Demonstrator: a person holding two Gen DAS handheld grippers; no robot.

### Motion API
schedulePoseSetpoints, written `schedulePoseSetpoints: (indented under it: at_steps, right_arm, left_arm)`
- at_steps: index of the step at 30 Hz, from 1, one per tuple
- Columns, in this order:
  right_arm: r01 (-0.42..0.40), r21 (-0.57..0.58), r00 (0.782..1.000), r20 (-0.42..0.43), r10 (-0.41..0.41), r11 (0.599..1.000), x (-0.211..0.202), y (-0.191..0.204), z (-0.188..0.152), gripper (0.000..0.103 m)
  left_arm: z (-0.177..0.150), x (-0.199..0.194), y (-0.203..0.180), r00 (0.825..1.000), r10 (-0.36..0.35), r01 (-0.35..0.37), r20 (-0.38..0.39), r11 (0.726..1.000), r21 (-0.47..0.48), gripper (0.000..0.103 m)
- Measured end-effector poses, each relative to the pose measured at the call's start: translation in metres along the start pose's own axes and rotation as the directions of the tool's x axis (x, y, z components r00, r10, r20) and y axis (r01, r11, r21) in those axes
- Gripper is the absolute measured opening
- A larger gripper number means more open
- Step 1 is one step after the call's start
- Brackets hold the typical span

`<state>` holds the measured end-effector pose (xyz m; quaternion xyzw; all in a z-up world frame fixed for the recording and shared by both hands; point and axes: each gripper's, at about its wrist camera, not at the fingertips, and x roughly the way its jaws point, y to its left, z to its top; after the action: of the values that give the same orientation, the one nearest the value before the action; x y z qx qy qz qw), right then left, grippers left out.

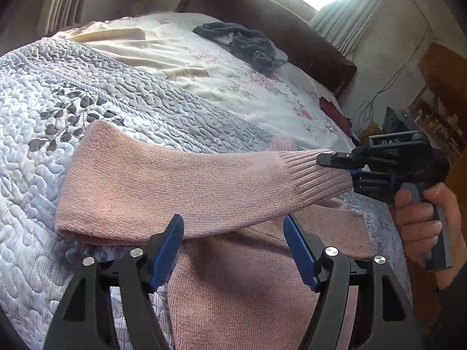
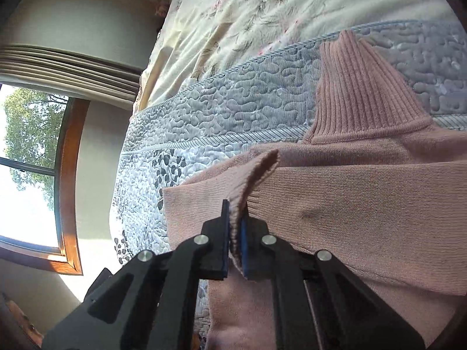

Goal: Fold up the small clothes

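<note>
**Operator:** While the pink knit sweater (image 1: 239, 285) lies flat on the quilted bedspread (image 1: 58, 175), I have its sleeve (image 1: 181, 186) lifted and stretched across the body. My right gripper (image 2: 235, 239) is pinched tight on the ribbed cuff (image 2: 256, 175); from the left wrist view the same tongs (image 1: 347, 166) show at the sleeve's end, with the person's hand (image 1: 420, 215) on the handle.

**Observer:** And the left tongs?

**Operator:** My left gripper (image 1: 233, 250) hangs wide apart over the sweater, just at the sleeve's lower edge, holding nothing. Its blue pads (image 1: 167, 250) look clear of the cloth, though I cannot tell for certain whether one brushes it.

**Observer:** How do you expect the fabric to behave?

**Operator:** Soft and light, I judge, with some stretch. The sleeve sags very little between the cuff and its fold, so it is under mild tension. Knit like this should drape where it is laid, but it may cling to the bumpy quilting and drag instead of sliding.

**Observer:** Where would you take hold next?

**Operator:** The cuff's ribbing is the firmest spot, so my grip there seems sound. For the left, I would pinch a doubled edge, perhaps at the sleeve's fold or the hem, not the single middle layer, which would tent up. The turtleneck collar (image 2: 359, 87) points toward the floral sheet (image 2: 248, 14); a dark garment (image 1: 245, 43) sits well apart, near the headboard (image 1: 280, 26).
</note>
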<state>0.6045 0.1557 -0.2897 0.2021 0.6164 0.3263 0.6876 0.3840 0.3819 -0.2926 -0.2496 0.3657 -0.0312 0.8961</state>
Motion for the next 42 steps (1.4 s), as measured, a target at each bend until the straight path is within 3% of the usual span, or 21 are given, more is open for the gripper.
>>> schedulePoseSetpoints:
  at_steps: [6,11,29,42]
  right_arm:
    - [0.053,-0.033,0.994,0.094,-0.05,0.998,-0.062,0.009,-0.003,0.005]
    - [0.1,0.0,0.986,0.134,-0.099,0.995,-0.094,-0.014,-0.008,0.005]
    - [0.185,0.158,0.963,0.168,-0.211,0.97,-0.136,-0.111,-0.026,0.005]
    - [0.174,0.258,0.959,0.177,-0.223,0.95,-0.149,-0.172,-0.04,0.005]
  left_arm:
    - [0.002,-0.001,-0.002,1.0,0.005,-0.005,0.007,1.0,0.011,0.071]
    - [0.003,-0.002,-0.003,1.0,0.009,-0.009,0.009,1.0,0.017,0.071]
    - [-0.001,0.009,-0.009,0.999,0.028,-0.027,-0.016,0.998,0.057,0.071]
    - [-0.003,0.021,0.0,0.998,0.029,-0.027,-0.052,0.999,0.034,0.071]
